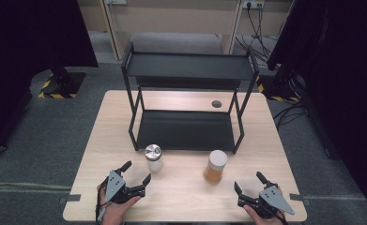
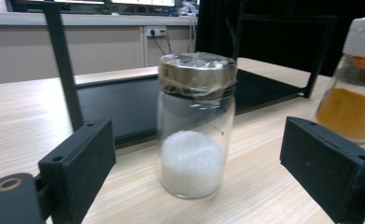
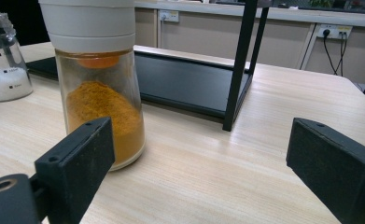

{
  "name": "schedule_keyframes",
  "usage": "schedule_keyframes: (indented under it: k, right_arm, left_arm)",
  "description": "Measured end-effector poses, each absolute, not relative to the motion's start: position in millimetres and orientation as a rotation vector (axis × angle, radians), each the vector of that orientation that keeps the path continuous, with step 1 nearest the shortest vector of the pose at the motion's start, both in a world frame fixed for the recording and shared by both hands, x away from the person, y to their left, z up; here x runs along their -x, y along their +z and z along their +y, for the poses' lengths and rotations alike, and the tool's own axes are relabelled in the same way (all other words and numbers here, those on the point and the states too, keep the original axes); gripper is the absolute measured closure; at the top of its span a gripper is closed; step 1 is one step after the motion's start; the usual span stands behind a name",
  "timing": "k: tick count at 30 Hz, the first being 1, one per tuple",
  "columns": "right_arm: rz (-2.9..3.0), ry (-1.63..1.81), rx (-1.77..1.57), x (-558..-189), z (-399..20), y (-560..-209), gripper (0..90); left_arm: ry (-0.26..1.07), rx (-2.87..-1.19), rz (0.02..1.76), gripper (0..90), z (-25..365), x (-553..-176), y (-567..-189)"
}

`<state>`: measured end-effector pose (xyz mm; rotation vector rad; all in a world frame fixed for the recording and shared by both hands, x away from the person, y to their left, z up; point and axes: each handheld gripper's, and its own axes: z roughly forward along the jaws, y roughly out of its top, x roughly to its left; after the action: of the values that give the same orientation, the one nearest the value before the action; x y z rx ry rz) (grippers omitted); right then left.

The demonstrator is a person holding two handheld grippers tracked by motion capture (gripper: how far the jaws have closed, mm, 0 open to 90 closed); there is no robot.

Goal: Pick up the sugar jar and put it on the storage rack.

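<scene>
Both grippers sit at the table's [image 1: 186, 197] near edge, jaws wide, empty — left gripper [image 1: 135, 173] just before a clear glass jar [image 1: 153, 158] of white grains with a metal lid, right gripper [image 1: 249, 182] near a white-capped jar of orange powder [image 1: 216, 166]. Behind both stands a black two-tier rack [image 1: 187, 101].

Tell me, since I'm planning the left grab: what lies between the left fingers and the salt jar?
Nothing: in the high view, bare table separates the open left gripper from the salt jar.
</scene>
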<state>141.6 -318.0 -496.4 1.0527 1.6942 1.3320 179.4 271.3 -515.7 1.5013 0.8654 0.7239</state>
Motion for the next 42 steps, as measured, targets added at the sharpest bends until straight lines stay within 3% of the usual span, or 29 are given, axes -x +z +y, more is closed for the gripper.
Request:
schedule_keyframes:
  k: [19,35,42]
  right_arm:
    - [1.694,1.341,-1.061,-144,-319,-496,8.0]
    - [1.691,1.352,-1.068,-145,-321,-497,7.8]
    - [1.689,1.351,-1.069,-145,-320,-497,7.7]
  left_arm:
    - [0.732,-1.51,0.813,12.0,246,-220,-504]
    - [0.767,-1.519,0.835,33.3,238,-235,-509]
    - [0.77,-1.532,0.836,34.4,237,-234,-505]
